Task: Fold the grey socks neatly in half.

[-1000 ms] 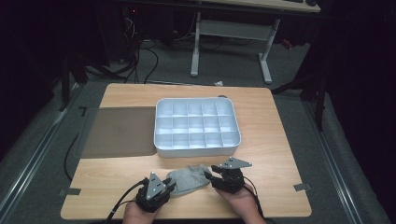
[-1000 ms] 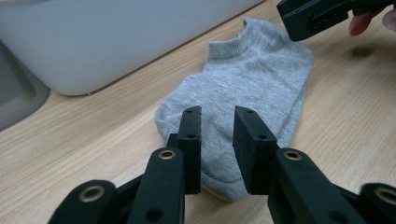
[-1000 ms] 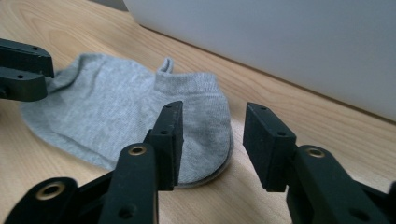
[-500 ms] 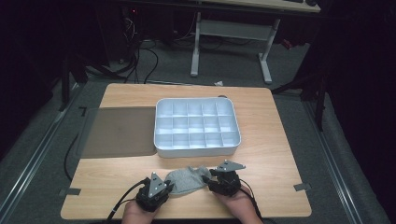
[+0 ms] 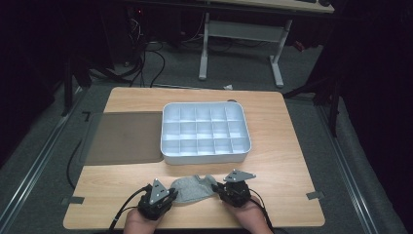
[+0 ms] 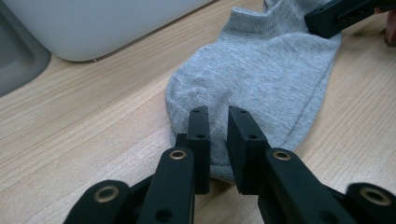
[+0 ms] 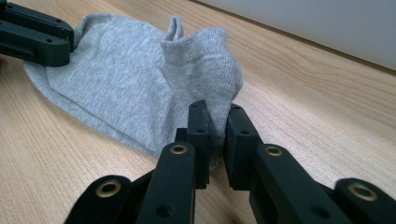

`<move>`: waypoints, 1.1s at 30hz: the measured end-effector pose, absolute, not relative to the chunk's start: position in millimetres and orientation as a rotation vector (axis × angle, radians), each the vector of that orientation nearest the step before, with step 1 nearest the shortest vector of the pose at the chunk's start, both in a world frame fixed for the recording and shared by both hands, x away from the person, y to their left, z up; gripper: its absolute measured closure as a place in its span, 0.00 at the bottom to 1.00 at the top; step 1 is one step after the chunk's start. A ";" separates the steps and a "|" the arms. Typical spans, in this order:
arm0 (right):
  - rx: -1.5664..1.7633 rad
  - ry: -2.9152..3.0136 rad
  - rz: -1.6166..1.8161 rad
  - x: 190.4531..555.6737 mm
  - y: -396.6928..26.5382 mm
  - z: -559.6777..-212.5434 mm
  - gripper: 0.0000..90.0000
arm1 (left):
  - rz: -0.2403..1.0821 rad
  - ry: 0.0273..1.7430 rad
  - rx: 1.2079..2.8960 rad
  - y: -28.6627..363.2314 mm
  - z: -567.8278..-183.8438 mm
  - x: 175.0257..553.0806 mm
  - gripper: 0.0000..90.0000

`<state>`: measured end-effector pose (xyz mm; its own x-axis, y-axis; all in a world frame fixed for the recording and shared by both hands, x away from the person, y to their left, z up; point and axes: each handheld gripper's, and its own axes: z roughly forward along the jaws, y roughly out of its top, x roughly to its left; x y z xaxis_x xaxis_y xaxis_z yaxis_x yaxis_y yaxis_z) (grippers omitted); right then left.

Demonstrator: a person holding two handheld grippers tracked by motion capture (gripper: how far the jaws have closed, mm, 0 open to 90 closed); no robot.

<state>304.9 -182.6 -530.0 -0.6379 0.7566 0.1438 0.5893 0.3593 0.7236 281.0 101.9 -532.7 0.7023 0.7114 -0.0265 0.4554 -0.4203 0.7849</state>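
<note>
A grey ankle sock [image 5: 192, 189] lies flat on the wooden table [image 5: 272, 161] near its front edge, between my two grippers. My left gripper [image 5: 173, 193] holds the toe end; in the left gripper view the toe edge of the sock [image 6: 261, 70] sits pinched between the jaws [image 6: 218, 114], which have just been closing. My right gripper [image 5: 217, 190] has just closed its jaws on the cuff end; in the right gripper view the sock's [image 7: 121, 84] bunched fabric is squeezed between them [image 7: 215, 109].
A white tray [image 5: 205, 157] with several empty compartments stands just beyond the sock, at mid-table. A dark mat [image 5: 124, 137] lies to its left. The tray's wall [image 6: 93, 23] is close behind the sock.
The right gripper has edged in onto the sock's cuff end, and the fabric there is a little more bunched. The left hand has stayed in place.
</note>
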 end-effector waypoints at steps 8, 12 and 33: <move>1.209 2.385 1.168 302.2 -186.5 -528.0 0.96 | 0.414 0.892 2.084 100.7 -532.6 281.8 0.88; 1.229 2.355 1.203 297.6 -195.5 -524.9 0.96 | 0.417 0.884 2.083 96.1 -532.0 282.7 0.88; 1.272 2.320 1.222 285.6 -219.6 -523.9 0.96 | 0.343 0.842 2.081 13.3 -514.6 296.8 0.88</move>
<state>285.6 -219.6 -523.9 -0.5982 0.7804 0.1820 0.5917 0.2771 0.7570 296.8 13.3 -514.6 0.7363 0.6744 -0.0561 0.4432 -0.4180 0.7930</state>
